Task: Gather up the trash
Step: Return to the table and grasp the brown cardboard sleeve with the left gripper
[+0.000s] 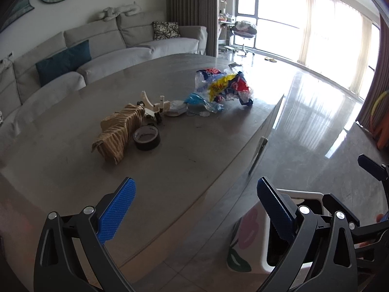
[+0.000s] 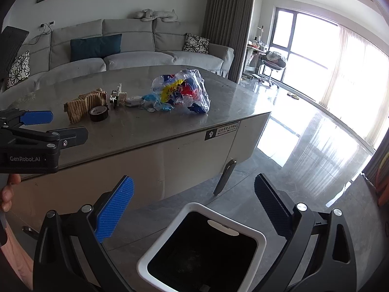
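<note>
Both grippers are standing wide open, nothing between the pads: left gripper [image 1: 194, 209] is hovering over the near edge of the table [image 1: 170, 170], right gripper [image 2: 194, 206] is hanging over the bin [image 2: 261, 239], which is sitting on the floor at the bottom centre of the right view, below the table edge. Trash is sitting mid-table, well apart from either tool: plastic bag [image 1: 222, 85] stuffed with coloured wrappers at upper centre of the left view, crumpled blue scrap [image 1: 194, 98] and small clear bits just beside it, cardboard wad [image 1: 116, 131] left of centre, tape roll [image 1: 146, 137] touching it on its right. Small white gadget [image 1: 158, 107] and a round white puck [image 1: 177, 108] between cardboard and bag; I'm not sure those count as trash. I'm judging the step as reach-and-pick. Doing it well, as I see it: I'm taking the bag first, coming in low and pinching a bunched fold rather than slick film, lifting slowly so wrappers aren't spilling, then carrying it straight over the bin's dark opening before letting go. I'm keeping the two tools apart near the table corner.
</note>
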Motion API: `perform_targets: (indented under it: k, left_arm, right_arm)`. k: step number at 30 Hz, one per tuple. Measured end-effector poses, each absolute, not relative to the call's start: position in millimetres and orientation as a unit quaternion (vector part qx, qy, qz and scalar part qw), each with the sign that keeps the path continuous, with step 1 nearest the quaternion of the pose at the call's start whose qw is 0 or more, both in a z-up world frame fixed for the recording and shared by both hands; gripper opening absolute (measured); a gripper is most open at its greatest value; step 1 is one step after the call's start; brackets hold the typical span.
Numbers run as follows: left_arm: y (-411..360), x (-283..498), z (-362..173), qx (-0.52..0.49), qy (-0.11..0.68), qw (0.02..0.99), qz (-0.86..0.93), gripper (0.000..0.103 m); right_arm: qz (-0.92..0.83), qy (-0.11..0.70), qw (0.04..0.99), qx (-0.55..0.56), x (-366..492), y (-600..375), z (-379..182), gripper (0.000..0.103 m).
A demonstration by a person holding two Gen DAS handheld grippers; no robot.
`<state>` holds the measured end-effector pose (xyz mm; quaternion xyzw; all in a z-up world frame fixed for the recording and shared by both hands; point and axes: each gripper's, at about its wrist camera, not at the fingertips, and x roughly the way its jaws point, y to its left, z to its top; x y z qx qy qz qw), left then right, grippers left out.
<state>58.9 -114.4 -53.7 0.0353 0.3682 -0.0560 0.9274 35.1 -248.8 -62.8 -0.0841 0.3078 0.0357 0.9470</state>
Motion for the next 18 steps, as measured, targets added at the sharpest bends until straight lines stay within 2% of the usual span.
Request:
perform_targets:
  k: [18]
  left_arm:
    - [-25.4,142.8,-78.6,0.038,0.387,0.921,0.013,0.100]
  right_arm:
    - [0.082,0.304,0.942,-0.119,87.4,-165.9,-74.3,0.099]
